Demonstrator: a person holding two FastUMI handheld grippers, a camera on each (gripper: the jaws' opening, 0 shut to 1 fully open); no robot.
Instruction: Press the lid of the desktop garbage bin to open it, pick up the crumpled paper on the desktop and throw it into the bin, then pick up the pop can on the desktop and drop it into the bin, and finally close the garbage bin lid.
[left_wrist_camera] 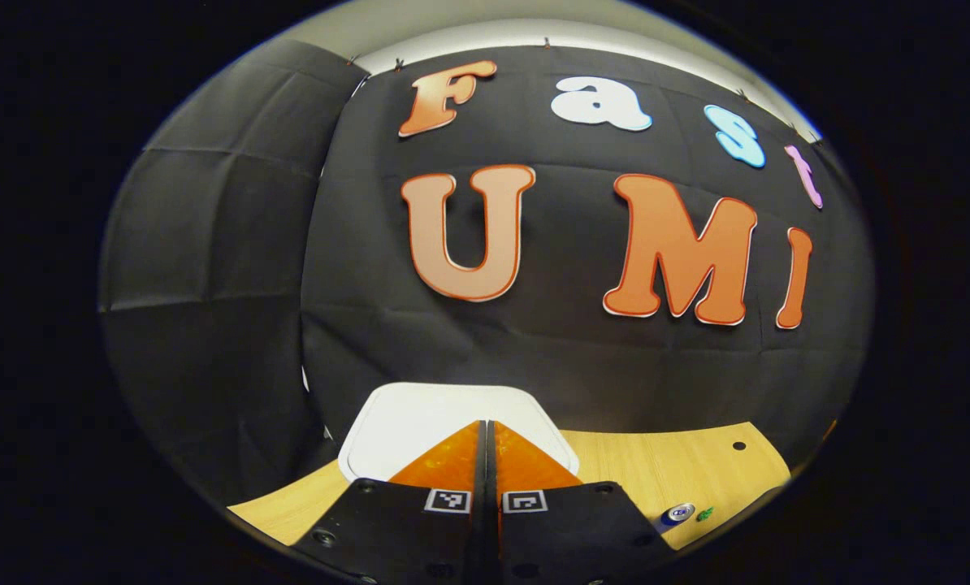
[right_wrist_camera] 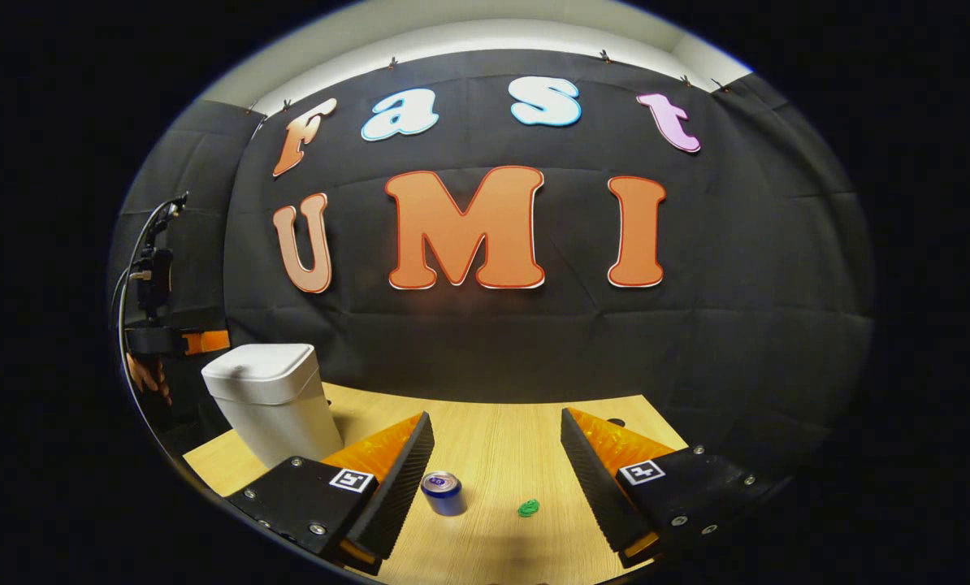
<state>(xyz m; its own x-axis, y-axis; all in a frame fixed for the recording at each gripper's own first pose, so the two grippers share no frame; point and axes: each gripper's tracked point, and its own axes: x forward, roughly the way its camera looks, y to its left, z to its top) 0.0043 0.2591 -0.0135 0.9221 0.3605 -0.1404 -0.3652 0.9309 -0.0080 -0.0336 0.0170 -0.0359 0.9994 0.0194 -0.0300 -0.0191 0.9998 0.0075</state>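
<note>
**Left gripper closed above the bin lid, right gripper wide open over the can and paper**

In the left gripper view, the left gripper [left_wrist_camera: 489, 443] has its two fingers pressed together with nothing between them. The tips sit over the white lid [left_wrist_camera: 420, 422] of the garbage bin; whether they touch the lid cannot be told. The lid lies flat and closed, at the far left of the wooden desktop [left_wrist_camera: 664, 471]. Low at the right of this view, the pop can [left_wrist_camera: 677, 514] shows its top end, with the green crumpled paper [left_wrist_camera: 705, 513] just beside it on the right.

In the right gripper view, the left gripper [right_wrist_camera: 209, 341] appears at the far left, above the bin and held by a hand [right_wrist_camera: 145, 375]. The whole garbage bin [right_wrist_camera: 270, 402] is seen here from the side, upright, with its lid shut. The right gripper [right_wrist_camera: 497, 443] is spread wide and holds nothing. Between its fingers, on the bare desktop [right_wrist_camera: 501, 431], stands the pop can [right_wrist_camera: 443, 492], upright and close to the left finger. The crumpled paper [right_wrist_camera: 529, 508] lies a little to the right of the can, apart from it and from both fingers.
</note>
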